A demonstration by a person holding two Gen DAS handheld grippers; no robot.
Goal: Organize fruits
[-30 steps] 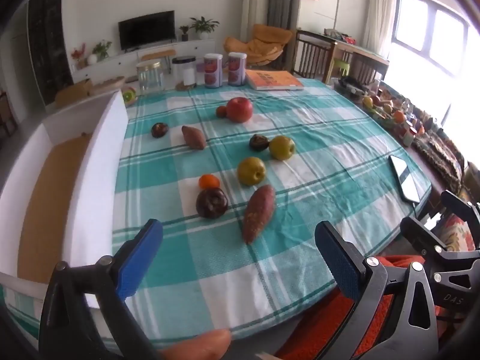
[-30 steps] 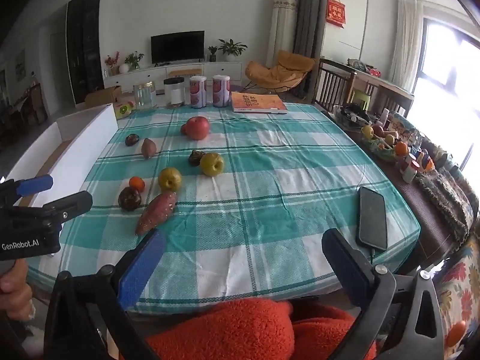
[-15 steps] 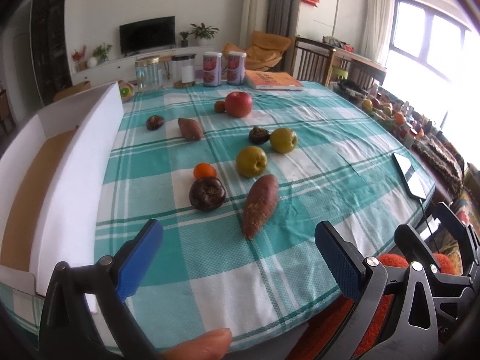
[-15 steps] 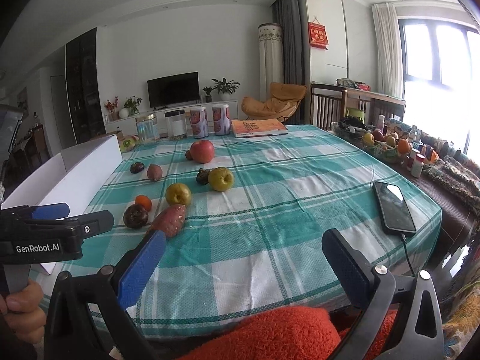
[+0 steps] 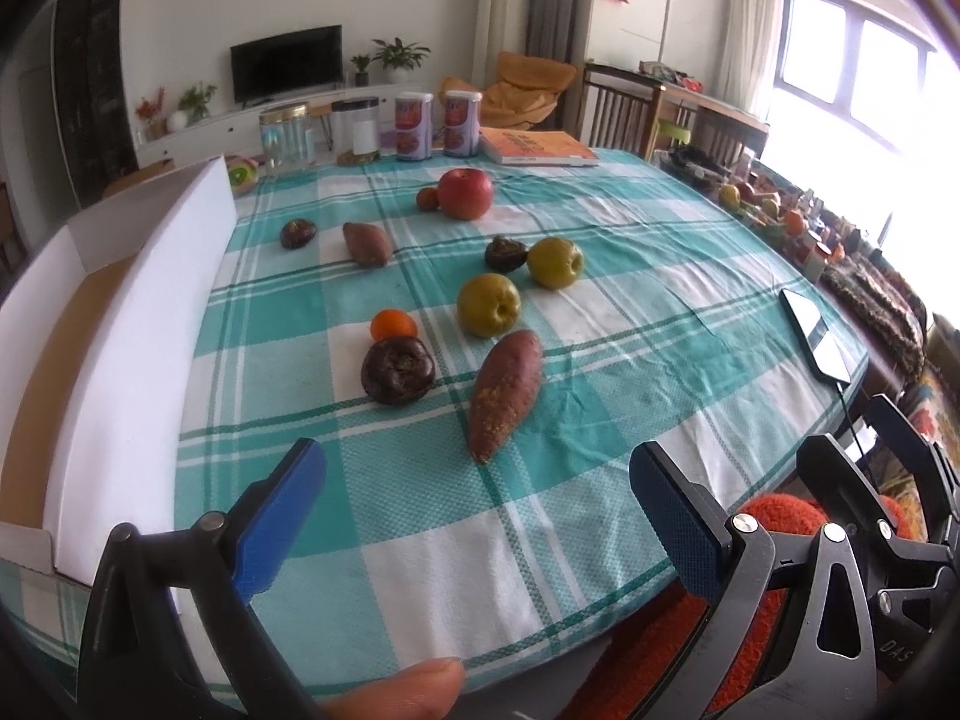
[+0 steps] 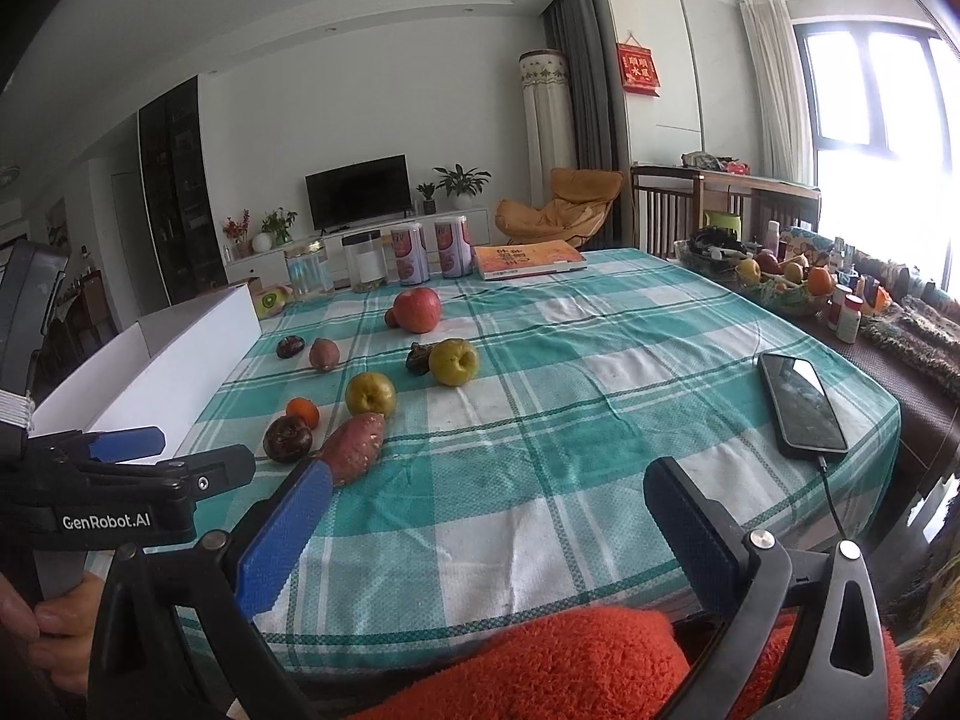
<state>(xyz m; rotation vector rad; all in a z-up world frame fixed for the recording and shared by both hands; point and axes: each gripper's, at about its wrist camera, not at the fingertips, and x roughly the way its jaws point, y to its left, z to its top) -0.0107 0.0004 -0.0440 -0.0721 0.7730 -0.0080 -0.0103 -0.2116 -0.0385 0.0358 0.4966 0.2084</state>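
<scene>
Closing in over the last second, the left gripper (image 5: 474,504) is nearing the yam (image 5: 504,393) at 12 o'clock (jaws apart, empty), right gripper (image 6: 486,516) likewise gaping, so grasping is starting.

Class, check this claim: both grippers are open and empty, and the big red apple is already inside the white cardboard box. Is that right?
One error: the big red apple is not inside the white cardboard box; it sits on the checked tablecloth, as the left wrist view shows. The left gripper and right gripper are open and empty.

Checked tablecloth (image 5: 600,252) — fruits (image 5: 487,305), phone (image 6: 801,405), box (image 5: 138,324).
</scene>
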